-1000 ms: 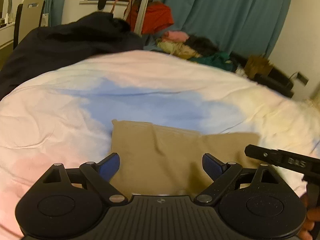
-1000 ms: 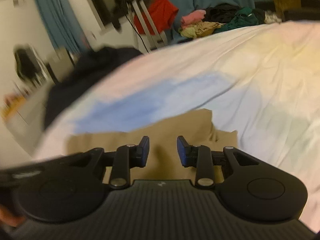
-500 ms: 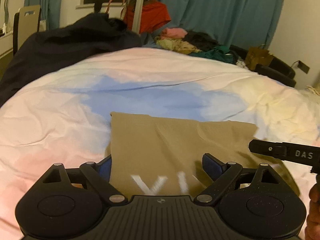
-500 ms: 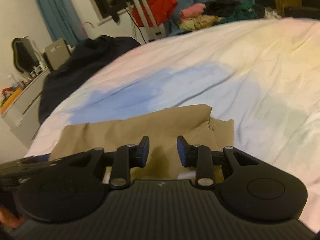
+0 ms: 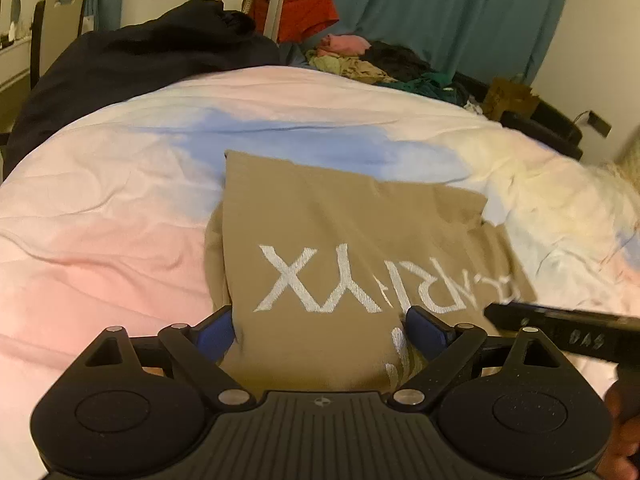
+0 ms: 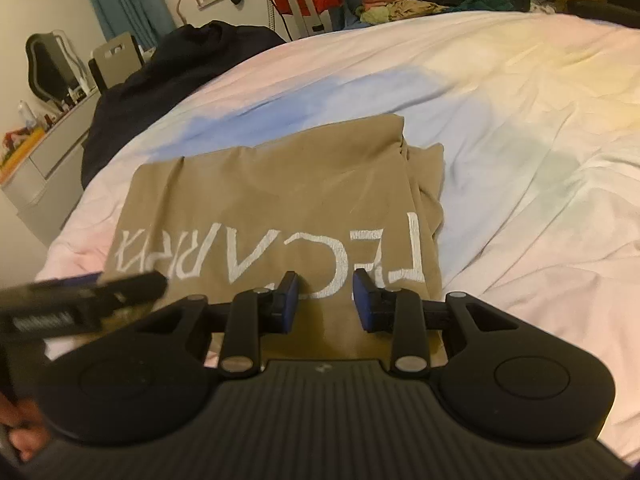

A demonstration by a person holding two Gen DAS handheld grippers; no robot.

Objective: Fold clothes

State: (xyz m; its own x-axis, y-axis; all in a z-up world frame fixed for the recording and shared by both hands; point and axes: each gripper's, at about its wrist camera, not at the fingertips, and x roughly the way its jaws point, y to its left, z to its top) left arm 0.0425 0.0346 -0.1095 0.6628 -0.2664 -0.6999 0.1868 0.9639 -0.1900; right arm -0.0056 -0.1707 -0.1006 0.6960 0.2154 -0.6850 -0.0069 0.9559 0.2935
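Nearest in both views are the grippers. The left gripper (image 5: pixel 320 332) stands wide open over the near edge of the shirt (image 5: pixel 340 264); its blue pads (image 5: pixel 214 334) flank the cloth without pinching it. The right gripper (image 6: pixel 326 300) has its jaws at a narrow gap, and the same gap shows in the two earlier right-wrist pictures; the shirt (image 6: pixel 280 184) lies under and between the pads, but they do not look closed on a fold, so I read it as holding nothing.

What changed: a second ago only a plain tan strip showed ahead of both grippers. Half a second ago white strokes began to appear at the left gripper's front edge. Now a full line of white lettering, upside down to both cameras, runs across the shirt, and far more of its panel is in sight. The views have pulled back toward the person, and the shirt sits flat as a folded rectangle, with a loose flap bunched at its right side.

My reading: one fold is laid and let go, and the hands are backing off to the near edge for the next fold or a tidy of that flap.

The shirt lies on the bedspread (image 5: pixel 100 208), pink near, blue beyond. Farther off lie a dark garment (image 5: pixel 140 60) and a clothes pile (image 5: pixel 360 60) below the curtain (image 5: pixel 440 12)
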